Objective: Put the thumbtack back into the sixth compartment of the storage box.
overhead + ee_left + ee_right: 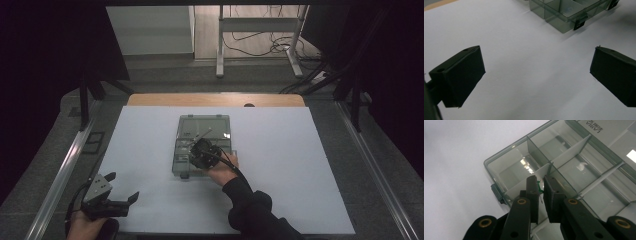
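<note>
A clear grey compartment box [205, 127] lies open in the middle of the white sheet. My right gripper [201, 151] hangs over the box's near left compartments. In the right gripper view its jaws [540, 181] are nearly together, shut on a small green part [539, 187] with thin wire legs, held just above a divider of the box [506, 162]. My left gripper [123, 186] rests at the sheet's near left corner. Its jaws stand wide apart with nothing between them [536, 72], pointing toward the box [564, 15] farther off.
The white sheet [290, 165] covers most of the table, with a strip of wood [215, 99] showing at the far edge. Metal rails [62, 175] run along both sides. Black latches [579, 23] stick out from the box's near side. A white frame and cables stand beyond the table.
</note>
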